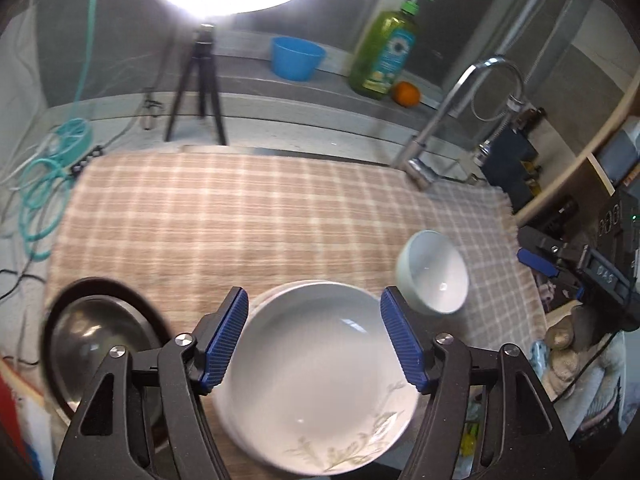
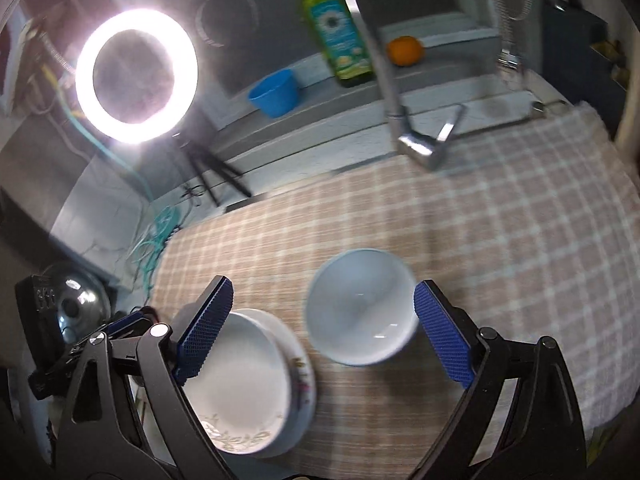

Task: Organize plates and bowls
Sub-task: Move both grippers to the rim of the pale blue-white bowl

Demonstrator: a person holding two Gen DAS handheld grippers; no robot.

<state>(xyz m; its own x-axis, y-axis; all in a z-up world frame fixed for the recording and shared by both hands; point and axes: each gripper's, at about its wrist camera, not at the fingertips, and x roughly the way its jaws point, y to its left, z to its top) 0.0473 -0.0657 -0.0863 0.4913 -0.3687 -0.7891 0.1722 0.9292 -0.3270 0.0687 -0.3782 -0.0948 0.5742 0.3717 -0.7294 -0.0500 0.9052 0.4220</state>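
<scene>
A white plate with a leaf print [image 1: 316,376] lies on top of another plate on the checked cloth [image 1: 240,216]. My left gripper [image 1: 314,336] is open above it, its jaws wide apart on either side. A pale white bowl [image 1: 434,276] sits on the cloth to the right of the plates. In the right wrist view the bowl [image 2: 362,306] lies between the fingers of my open right gripper [image 2: 326,328], and the stacked plates [image 2: 244,384] are at the lower left. A steel bowl [image 1: 94,340] sits left of the plates.
A ring light on a tripod [image 1: 202,80] stands behind the cloth. A faucet [image 1: 452,116] rises at the back right. A blue tub [image 1: 296,58], a green soap bottle [image 1: 386,48] and an orange [image 1: 406,94] sit on the ledge. Teal cable [image 1: 48,176] lies left.
</scene>
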